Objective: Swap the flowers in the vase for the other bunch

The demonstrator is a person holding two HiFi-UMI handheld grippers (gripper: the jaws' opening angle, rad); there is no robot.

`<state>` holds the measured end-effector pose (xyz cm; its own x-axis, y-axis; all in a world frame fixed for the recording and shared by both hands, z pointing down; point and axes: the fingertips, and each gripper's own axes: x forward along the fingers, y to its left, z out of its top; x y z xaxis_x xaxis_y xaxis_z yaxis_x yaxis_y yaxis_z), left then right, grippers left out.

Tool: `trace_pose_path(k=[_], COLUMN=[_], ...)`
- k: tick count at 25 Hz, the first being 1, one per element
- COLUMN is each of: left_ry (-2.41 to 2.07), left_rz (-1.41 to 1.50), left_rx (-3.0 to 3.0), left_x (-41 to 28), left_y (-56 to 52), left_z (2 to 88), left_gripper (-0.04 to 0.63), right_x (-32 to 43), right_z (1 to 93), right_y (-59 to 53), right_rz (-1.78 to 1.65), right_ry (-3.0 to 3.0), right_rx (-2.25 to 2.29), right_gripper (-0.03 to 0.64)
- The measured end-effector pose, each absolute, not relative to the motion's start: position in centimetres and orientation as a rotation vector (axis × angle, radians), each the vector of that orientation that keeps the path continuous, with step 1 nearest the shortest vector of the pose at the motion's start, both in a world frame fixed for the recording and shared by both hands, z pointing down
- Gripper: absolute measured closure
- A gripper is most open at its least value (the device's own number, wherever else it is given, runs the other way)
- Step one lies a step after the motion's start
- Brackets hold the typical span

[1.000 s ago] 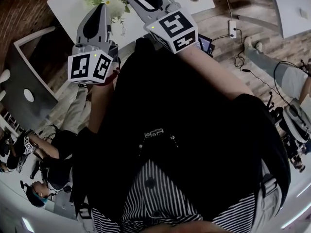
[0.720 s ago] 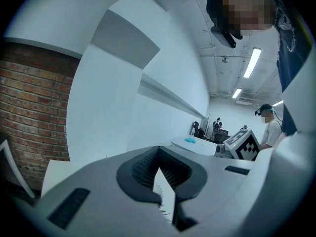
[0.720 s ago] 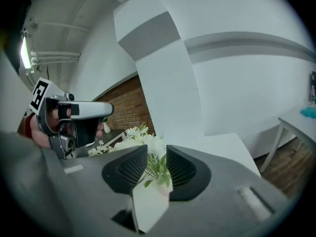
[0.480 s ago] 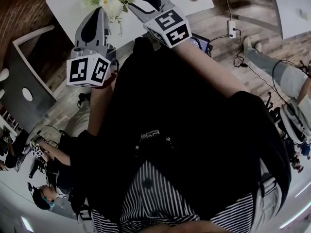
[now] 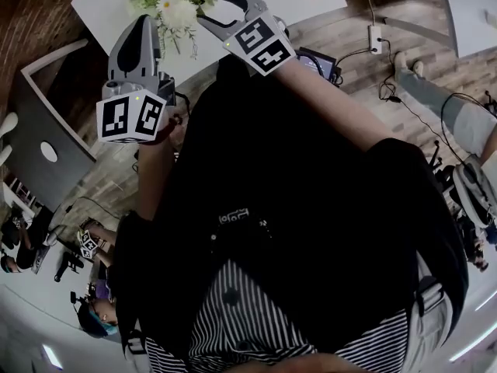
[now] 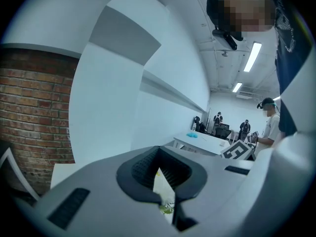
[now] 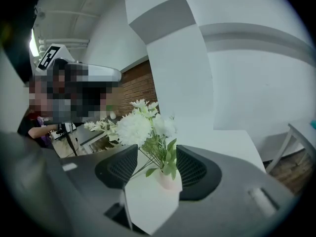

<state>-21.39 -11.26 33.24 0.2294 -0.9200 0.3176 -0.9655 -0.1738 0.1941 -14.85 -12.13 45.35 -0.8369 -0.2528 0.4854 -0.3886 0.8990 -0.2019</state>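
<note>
jaws: left hand-held gripper (image 6: 159, 164) together | right hand-held gripper (image 7: 157, 169) just opening, empty, facing flowers (image 7: 136, 127)

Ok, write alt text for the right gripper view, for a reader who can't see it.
A pale vase of white flowers stands on a white table, framed in the gap of the right claw, whose jaws have just been opening and grip nothing.
</note>
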Motion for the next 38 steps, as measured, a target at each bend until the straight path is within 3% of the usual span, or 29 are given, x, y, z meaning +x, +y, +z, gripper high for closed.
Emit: trace_pose_path(k=[3,10,38], left_ry=[-1.733,-1.712,-1.618], left_rz=[0.179,0.188,0.281], left_rx=[2.166,2.169,2.195], left_x=[-21.4,-22.1,-26.0], left_y=[-11.9,-12.8,-13.6], left_z=[33.2,33.9,35.3], left_gripper=[0.589,0.589,0.589], right_x=[-15.0,-15.3,-21.4], right_z=[46.7,49.6,52.8], right_y=[-12.1,-11.6,-14.0], right_rz=[0.439,0.436,0.312], right_ry=[-2.583,-2.527,-2.487], right_rx=[0.45,0.411,0.513], right_gripper=[0.34,0.299,0.285])
